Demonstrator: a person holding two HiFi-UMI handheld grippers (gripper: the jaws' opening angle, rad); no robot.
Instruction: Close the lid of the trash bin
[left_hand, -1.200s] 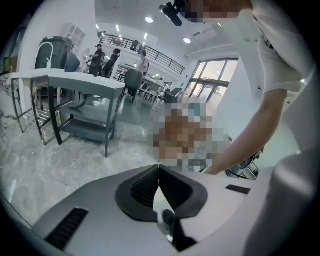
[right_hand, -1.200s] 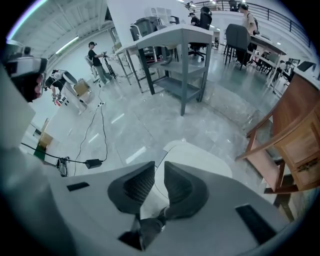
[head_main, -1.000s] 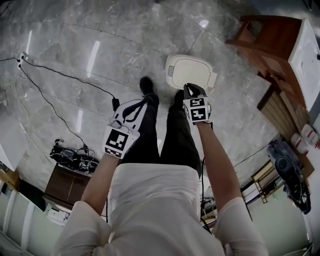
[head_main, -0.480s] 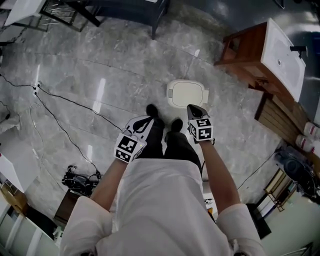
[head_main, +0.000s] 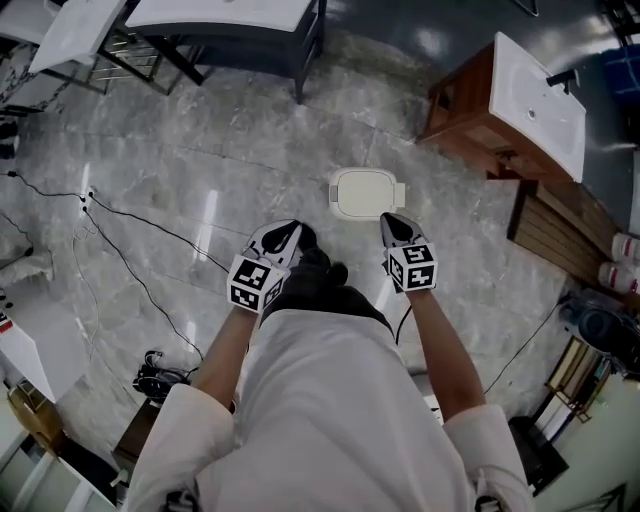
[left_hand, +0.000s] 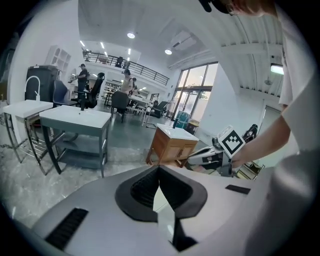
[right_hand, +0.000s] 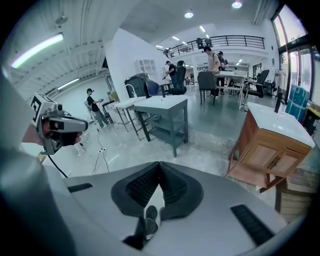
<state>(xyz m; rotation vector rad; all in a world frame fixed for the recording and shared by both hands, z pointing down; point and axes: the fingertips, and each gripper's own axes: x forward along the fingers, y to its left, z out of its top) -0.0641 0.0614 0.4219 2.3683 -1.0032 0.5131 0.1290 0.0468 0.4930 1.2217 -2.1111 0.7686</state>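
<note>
The white trash bin (head_main: 366, 193) stands on the grey marble floor ahead of the person's feet, and its lid lies flat on top. My left gripper (head_main: 289, 229) hangs over the shoes, left of the bin and apart from it, jaws shut on nothing. Just off the bin's near right corner, my right gripper (head_main: 388, 219) is held clear of it, also shut and empty. The left gripper view shows shut jaw tips (left_hand: 159, 168) and the right gripper (left_hand: 222, 149) across from it. In the right gripper view the tips (right_hand: 160, 164) meet too. Neither gripper view shows the bin.
A wooden cabinet with a white sink top (head_main: 520, 105) stands right of the bin, with wooden slats (head_main: 560, 230) beside it. A grey table (head_main: 240, 30) is at the far side. Black cables (head_main: 130, 240) run over the floor at left. People stand far off in the hall.
The right gripper, which was at the bin's near edge, has drawn back and up. The head view has lifted, so the bin looks smaller and farther off. The lid stays flat.
</note>
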